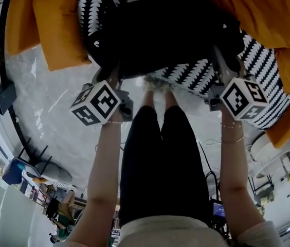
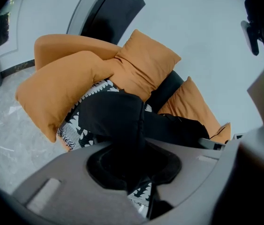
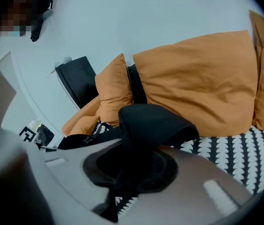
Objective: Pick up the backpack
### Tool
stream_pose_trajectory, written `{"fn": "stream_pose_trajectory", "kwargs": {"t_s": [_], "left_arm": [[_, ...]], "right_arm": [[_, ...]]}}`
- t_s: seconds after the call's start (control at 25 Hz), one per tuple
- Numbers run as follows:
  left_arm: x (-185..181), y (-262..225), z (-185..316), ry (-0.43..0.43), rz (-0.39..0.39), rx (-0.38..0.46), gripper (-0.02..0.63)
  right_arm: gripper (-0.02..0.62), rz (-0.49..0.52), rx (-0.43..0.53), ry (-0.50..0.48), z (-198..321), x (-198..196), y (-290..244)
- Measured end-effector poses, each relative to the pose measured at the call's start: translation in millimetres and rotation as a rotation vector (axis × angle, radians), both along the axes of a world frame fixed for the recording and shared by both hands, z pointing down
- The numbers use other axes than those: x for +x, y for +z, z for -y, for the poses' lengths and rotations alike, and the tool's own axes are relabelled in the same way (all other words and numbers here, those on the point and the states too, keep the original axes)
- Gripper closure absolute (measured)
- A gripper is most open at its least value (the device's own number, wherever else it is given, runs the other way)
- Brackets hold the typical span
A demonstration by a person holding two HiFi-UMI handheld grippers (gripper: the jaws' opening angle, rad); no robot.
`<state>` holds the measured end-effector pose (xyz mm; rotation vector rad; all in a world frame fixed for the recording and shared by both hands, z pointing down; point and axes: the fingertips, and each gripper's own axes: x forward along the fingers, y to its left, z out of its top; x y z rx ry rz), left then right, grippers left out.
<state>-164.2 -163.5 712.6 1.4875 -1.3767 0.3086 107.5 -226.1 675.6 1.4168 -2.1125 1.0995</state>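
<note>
item 1: backpack, black, lying on the black-and-white blanket over the orange sofa, just ahead of my knees.
item 2: my left claw, jaws nearly together, pinching a black padded part of the backpack.
item 3: my right claw, likewise clamped on another black padded part.
status: reach and grip look done with 2 claws. the lift is left, since the backpack seems to rest on the blanket.
</note>
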Motion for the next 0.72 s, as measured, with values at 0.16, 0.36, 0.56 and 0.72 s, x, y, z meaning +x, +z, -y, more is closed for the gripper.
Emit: {"fn": "stream_pose_trajectory", "kwargs": {"t_s": [0.16, 0.36, 0.56, 0.72], "left_arm": [[1.1, -15.7, -1.0, 0.018, -0.014, 0.032, 0.534], [0.2, -40.9, -3.0, 0.028, -0.032, 0.078, 0.537], [3.0, -71.4, -9.6, 0.037, -0.023, 0.081, 0.538], [5.1, -95.7, -9.0, 0.056, -0.015, 0.121, 0.538]], "right_arm": [[0.525, 0.049, 0.023, -0.024, -5.9, -5.3, -18.5], [0.526, 0.086, 0.029, -0.044, -12.6, -8.1, -41.6], [0.526, 0.124, 0.060, -0.043, -20.2, -7.2, -75.8], [0.526, 0.148, 0.080, -0.026, -24.7, -9.7, -100.1]]}}
